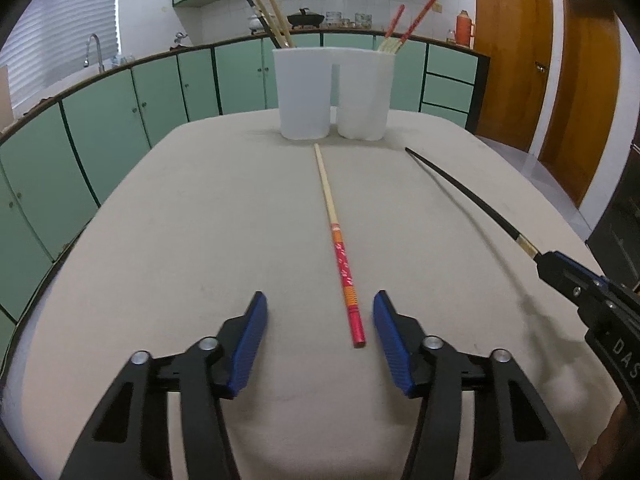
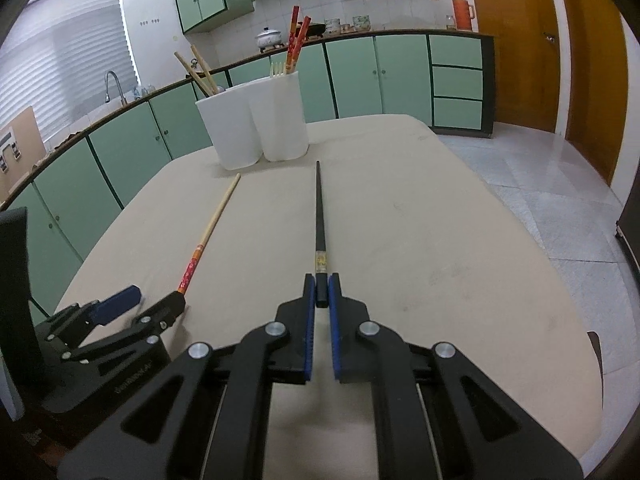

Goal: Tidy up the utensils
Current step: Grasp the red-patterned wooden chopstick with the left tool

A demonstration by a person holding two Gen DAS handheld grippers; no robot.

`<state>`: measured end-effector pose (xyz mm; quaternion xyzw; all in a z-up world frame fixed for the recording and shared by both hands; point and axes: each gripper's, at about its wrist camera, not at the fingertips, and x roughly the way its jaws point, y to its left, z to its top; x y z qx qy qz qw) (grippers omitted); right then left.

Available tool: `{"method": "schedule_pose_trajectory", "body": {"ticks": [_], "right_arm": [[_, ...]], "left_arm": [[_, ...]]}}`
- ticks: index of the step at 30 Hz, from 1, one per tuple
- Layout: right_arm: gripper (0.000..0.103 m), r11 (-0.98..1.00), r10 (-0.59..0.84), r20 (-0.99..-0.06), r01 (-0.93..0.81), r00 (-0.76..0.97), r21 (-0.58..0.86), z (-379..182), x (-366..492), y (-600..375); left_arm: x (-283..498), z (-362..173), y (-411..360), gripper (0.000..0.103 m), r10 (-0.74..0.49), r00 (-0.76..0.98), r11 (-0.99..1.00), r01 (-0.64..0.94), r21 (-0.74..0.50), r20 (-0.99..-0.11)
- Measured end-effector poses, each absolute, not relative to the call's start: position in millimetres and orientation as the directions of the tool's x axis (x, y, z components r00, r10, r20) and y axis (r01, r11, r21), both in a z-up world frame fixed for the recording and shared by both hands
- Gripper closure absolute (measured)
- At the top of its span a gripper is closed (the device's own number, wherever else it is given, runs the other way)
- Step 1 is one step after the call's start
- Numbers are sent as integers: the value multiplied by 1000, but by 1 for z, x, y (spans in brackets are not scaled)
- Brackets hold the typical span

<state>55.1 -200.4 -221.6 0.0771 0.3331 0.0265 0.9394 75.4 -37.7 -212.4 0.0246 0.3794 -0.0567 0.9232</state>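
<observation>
Starting from the left side of the table (image 1: 120, 240), the left gripper (image 1: 318, 322) hangs low over the near edge with its jaws apart, and nothing is pressed between them. The red-handled chopstick (image 1: 340, 256) lies flat on the cloth, its red end between the blue pads (image 1: 248, 344) but nearer the right one. Its long axis runs straight away from the gripper toward the white holder (image 1: 334, 92) at the far edge, where other chopsticks already stand. So the left hand is the nearer one, and I think it only needs to close across the handle. Further right, the right gripper (image 2: 321, 292) is closed on the thick end of the black chopstick (image 2: 319, 208), which points toward the same holder.
</observation>
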Motion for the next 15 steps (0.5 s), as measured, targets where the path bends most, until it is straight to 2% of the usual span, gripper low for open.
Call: {"method": "schedule_pose_trajectory", "body": {"ticks": [2,6,8,15], "right_arm": [[97,987,100,-618,2,779,162,-221,55,-200],[97,987,95,-614,5,783,160,-219,52,-200],[97,987,95,-615,5,783,160,-219,52,-201],[97,992,77,-606,-2,792,124,-215,51,-199]], "left_arm": [[77,-214,-39,65,-70,703,993,115,15,-708],[77,-215,-41,89,-86,701,992,128,6,-708],[76,-215,-42,97,-91,700,991,135,5,-708],[74,-208,-37,97,-100,709,992,126,-13,-698]]}}
